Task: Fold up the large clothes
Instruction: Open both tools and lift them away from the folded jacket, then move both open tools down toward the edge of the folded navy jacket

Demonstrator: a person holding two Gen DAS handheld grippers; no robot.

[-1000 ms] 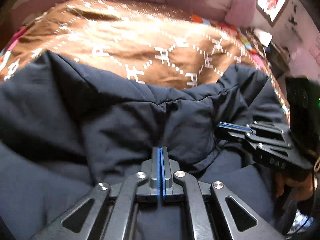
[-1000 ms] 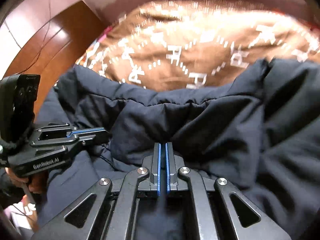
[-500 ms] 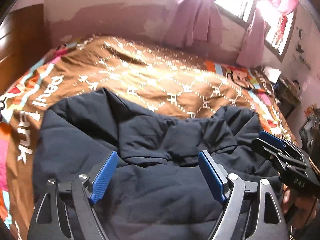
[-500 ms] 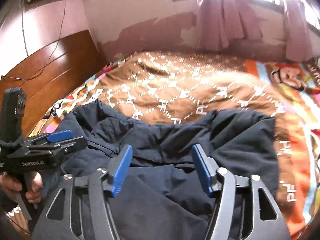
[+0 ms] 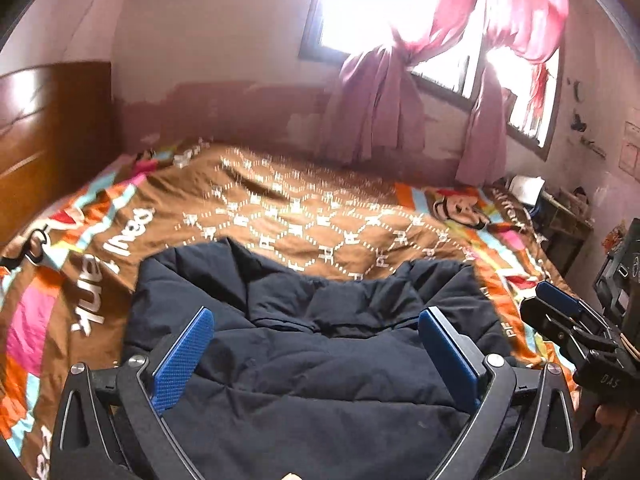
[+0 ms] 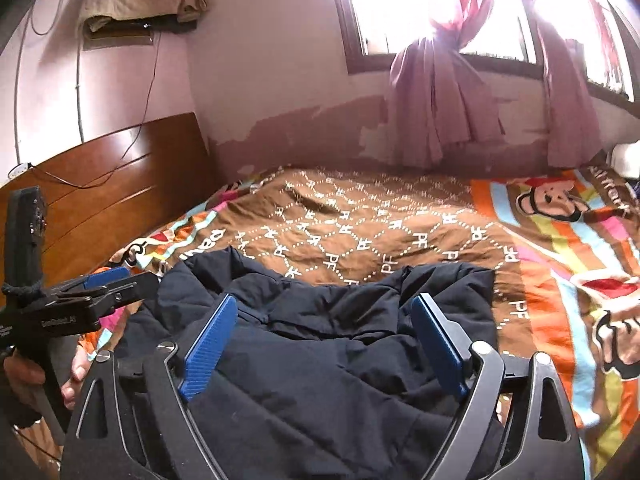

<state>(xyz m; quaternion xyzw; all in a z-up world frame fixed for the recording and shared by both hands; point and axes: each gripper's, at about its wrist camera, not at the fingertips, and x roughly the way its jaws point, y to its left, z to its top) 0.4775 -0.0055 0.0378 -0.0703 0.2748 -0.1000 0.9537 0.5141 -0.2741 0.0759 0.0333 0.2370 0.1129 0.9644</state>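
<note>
Both sets of jaws just opening wide, left gripper (image 5: 316, 344) and right gripper (image 6: 320, 332) clear of dark jacket (image 5: 320, 360), nothing gripped. Puffy fold near collar edge (image 6: 320, 300) likely to spring back open; risk of grabbing several layers on regrip

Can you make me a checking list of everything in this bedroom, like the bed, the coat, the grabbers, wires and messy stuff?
Surface: bed with a brown patterned bedspread, rumpled in places.
Job's things: dark jacket lying bunched on the near part of the bedspread, held by neither gripper.
Clutter: small stand with odds and ends beside the bed.
Grippers: left gripper and right gripper both open; jaws have just been opening, nothing pinched.
Cables: wires hang down the wall onto the wooden headboard.
Surroundings: bright window, pink curtains, cloth-covered box high on the wall.
</note>
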